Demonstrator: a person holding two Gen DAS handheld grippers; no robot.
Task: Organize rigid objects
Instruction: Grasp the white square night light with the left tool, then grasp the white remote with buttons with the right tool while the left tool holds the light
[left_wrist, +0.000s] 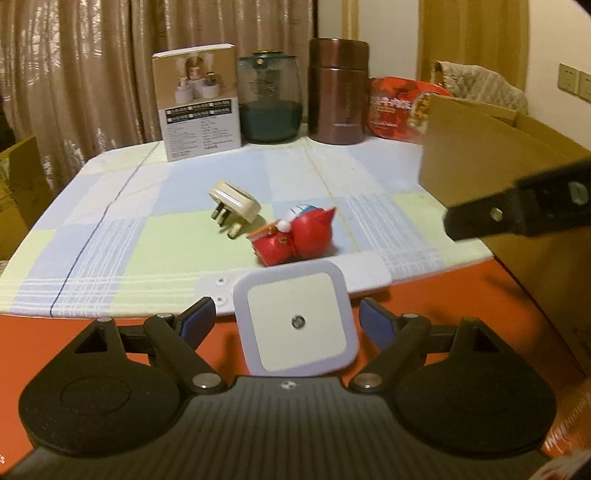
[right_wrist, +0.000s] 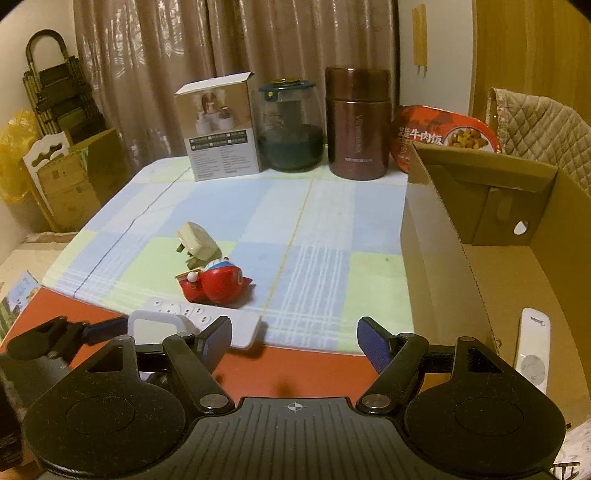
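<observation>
My left gripper (left_wrist: 291, 319) is open, its blue pads either side of a white square night light (left_wrist: 297, 325) and apart from it; I cannot tell what supports the light. The light also shows in the right wrist view (right_wrist: 157, 325). A cream plug adapter (left_wrist: 234, 205) and a red toy figure (left_wrist: 295, 236) lie mid-cloth. A white remote (right_wrist: 201, 319) lies at the cloth's near edge. My right gripper (right_wrist: 295, 341) is open and empty above the red table edge, left of a cardboard box (right_wrist: 480, 258) holding a white remote (right_wrist: 533, 350).
Along the back stand a small product box (left_wrist: 199, 103), a dark glass jar (left_wrist: 269, 99), a brown flask (left_wrist: 338, 92) and a red food bowl (right_wrist: 443, 136). Curtains hang behind. Cardboard boxes (right_wrist: 74, 177) sit left of the table.
</observation>
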